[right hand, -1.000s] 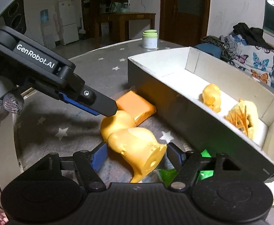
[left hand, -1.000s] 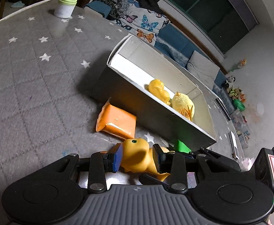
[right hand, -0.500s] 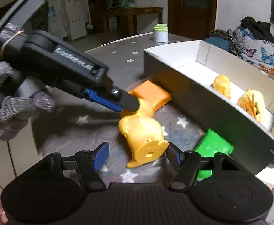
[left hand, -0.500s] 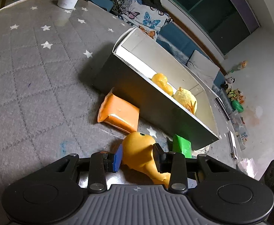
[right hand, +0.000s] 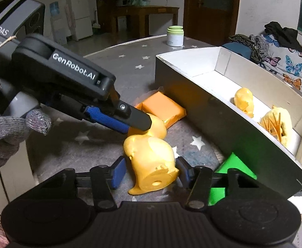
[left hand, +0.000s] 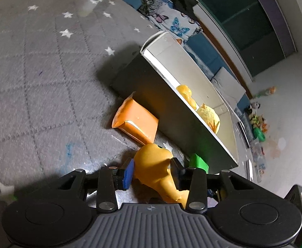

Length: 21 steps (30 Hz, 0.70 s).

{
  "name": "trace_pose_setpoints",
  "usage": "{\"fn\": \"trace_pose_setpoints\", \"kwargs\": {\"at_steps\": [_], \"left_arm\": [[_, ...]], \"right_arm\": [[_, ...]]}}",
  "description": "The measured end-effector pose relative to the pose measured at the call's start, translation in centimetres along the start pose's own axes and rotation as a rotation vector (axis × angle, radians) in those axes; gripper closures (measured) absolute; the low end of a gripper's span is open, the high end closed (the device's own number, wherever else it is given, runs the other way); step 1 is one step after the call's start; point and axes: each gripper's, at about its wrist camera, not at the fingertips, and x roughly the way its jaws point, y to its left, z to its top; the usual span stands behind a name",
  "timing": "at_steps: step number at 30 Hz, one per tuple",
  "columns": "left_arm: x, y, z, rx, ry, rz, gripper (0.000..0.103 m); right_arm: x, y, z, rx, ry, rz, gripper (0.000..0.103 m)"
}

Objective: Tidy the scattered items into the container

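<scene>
Closing since before, right claw [right hand: 149, 171] flanks duck [right hand: 151, 161].

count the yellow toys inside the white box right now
2: a small yellow duck near the middle of the white box, and a fluffy yellow chick beside it toward the near end. The near wall may hide more.

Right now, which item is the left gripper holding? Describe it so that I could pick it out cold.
Start at the long white box on the star-print table. Along its dark outer wall lie an orange packet and a green block. Between them is a yellow duck toy, clamped in the left gripper; unlike its neighbours, it is rounded, with a small dark eye.
</scene>
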Motion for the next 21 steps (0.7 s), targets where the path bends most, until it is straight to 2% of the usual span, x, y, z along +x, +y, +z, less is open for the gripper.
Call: {"fn": "trace_pose_setpoints", "kwargs": {"at_steps": [3,7,10,12,14,21], "left_arm": [[0.3,-0.1,-0.1,-0.009,0.007,0.003,0.061],[0.3,-0.4,-0.4,-0.006,0.008,0.004,0.062],[-0.2,-0.8,-0.5,0.005,0.008,0.0,0.065],[-0.9,-1.5,-0.5,0.026,0.003,-0.015,0.071],[-1.5,-2.5,-0.3,0.048,-0.006,-0.033,0.074],[-1.1,-6.9,3.8,0.153,-0.067,-0.07,0.074]], "right_arm": [[0.2,0.0,-0.1,0.005,0.002,-0.008,0.057],[0.3,0.0,-0.3,0.022,-0.001,-0.01,0.06],[0.0,0.4,-0.5,0.015,-0.015,-0.024,0.06],[-0.8,0.5,-0.7,0.029,-0.033,-0.026,0.06],[-1.7,0.5,-0.7,0.035,-0.055,-0.037,0.06],[-5.0,-1.1,1.2,0.086,-0.169,-0.099,0.06]]}}
